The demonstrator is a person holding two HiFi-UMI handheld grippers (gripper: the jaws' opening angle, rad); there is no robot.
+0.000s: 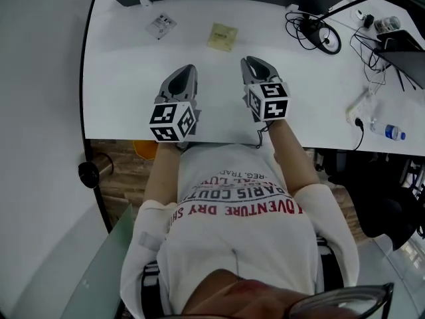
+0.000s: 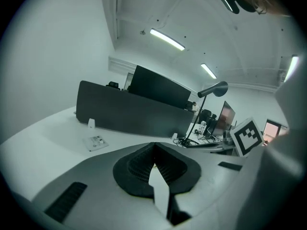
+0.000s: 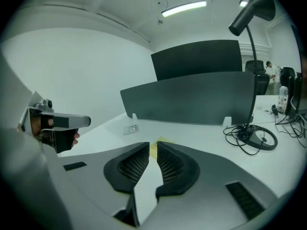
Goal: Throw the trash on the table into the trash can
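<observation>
Jaws together, empty: left gripper [image 1: 188,70], right gripper [image 1: 253,61]; yellow paper [image 1: 222,36] mostly hidden behind jaws in right gripper view.

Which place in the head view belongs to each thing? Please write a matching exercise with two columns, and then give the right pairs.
Things:
1. yellow wrapper
2. white packet
3. water bottle
4. cable coil

Places:
A. right edge, lying on its side
B. upper left
C. upper middle
D. upper right

Pairs: 1-C, 2-B, 3-A, 4-D
</observation>
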